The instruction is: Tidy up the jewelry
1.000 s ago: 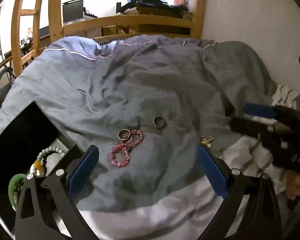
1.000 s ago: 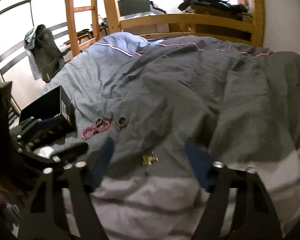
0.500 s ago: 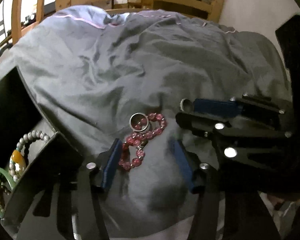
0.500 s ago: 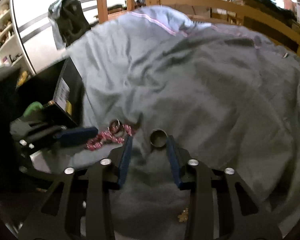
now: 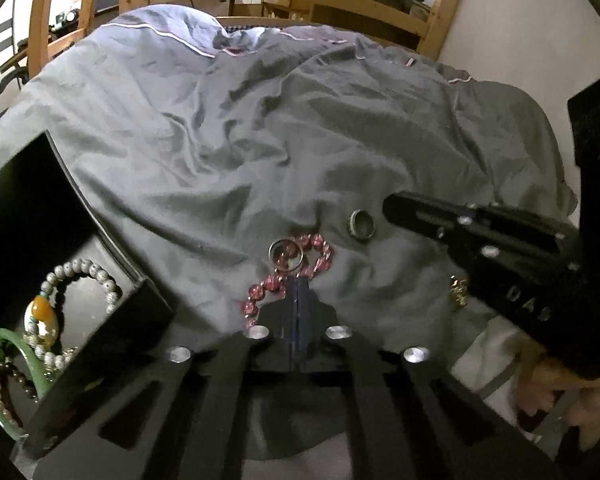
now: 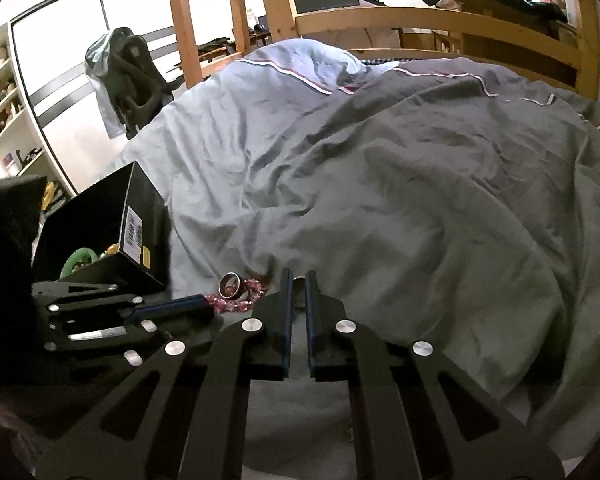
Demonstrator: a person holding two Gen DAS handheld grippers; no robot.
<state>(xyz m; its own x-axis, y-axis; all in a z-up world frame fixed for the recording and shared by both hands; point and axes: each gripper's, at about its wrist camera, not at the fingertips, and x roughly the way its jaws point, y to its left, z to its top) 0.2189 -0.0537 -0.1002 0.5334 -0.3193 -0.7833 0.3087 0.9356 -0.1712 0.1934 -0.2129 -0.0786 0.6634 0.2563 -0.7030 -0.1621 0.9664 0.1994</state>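
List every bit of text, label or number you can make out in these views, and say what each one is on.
"045": pale digits, roughly read, on the side of the right gripper in the left wrist view; the last digit is uncertain.
White barcode sticker on the black box: bars and small print, too small to read.
Yellow sticker below it: too small to read.
No other text is legible.

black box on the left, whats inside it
In the black box: a pale bead bracelet with an amber stone, a green bangle and a darker bead strand. The near wall and the left gripper hide the rest.
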